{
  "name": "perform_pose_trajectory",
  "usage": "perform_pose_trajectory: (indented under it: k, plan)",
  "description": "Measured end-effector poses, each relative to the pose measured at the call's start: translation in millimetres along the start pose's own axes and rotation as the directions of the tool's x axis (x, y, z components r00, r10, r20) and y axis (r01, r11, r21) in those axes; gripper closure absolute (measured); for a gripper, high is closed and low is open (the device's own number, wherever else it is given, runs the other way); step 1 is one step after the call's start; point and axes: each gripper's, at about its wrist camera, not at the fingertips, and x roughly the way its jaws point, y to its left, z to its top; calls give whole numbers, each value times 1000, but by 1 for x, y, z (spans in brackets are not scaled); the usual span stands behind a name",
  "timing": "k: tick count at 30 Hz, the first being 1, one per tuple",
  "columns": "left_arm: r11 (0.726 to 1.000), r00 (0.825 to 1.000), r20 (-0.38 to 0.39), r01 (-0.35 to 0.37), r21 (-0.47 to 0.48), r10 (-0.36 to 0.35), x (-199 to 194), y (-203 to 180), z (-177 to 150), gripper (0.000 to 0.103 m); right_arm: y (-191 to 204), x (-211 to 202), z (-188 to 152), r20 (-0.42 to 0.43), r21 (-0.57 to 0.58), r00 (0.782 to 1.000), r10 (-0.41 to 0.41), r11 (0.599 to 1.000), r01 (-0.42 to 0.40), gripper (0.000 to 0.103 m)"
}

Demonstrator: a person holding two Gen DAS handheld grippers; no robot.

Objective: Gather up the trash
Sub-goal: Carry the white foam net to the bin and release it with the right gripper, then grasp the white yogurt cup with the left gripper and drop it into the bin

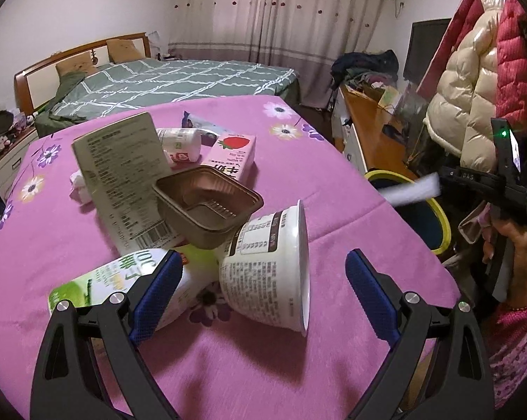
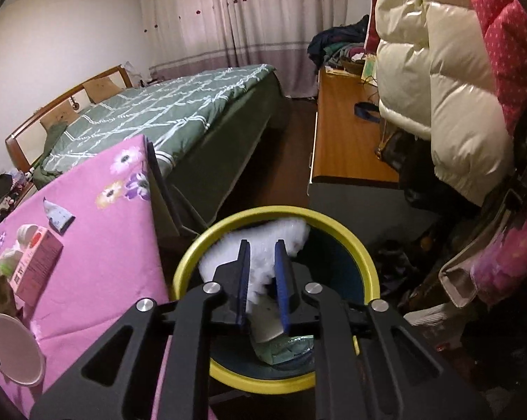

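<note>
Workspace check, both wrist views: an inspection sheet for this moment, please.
Surface: pink floral tablecloth.
Job's things: tipped white cup, foil tray, strawberry milk carton, green carton, tall box, small bottle; yellow-rimmed bin beside the table.
Clutter: crumpled tissue.
Grippers: left tongs open around the cup, not touching; right tongs over the bin, blurred white wrapper between them, grip unclear.
Cables: nothing seen.
Surroundings: bed, hanging jackets.

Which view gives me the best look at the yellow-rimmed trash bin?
Right wrist view: the trash bin sits below the right hand-held gripper, almost its whole rim and inside showing. The left wrist view shows only part of its rim past the table edge.
</note>
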Motion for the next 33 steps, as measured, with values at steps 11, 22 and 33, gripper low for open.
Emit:
perform_pose_trajectory:
  k: [11, 22, 33]
  plan:
    - [1000, 999, -38, 30, 7, -30, 12, 5, 6, 14, -3, 4, -1, -10, 10, 1000, 18, 1000, -17, 87]
    - [992, 988, -101, 121, 30, -118, 30, 6, 8, 15, -2, 8, -3, -24, 20, 999, 44, 999, -44, 83]
    - [979, 973, -122, 201, 25, -197, 35, -2, 8, 20, -2, 10, -4, -33, 30, 997, 76, 997, -75, 81]
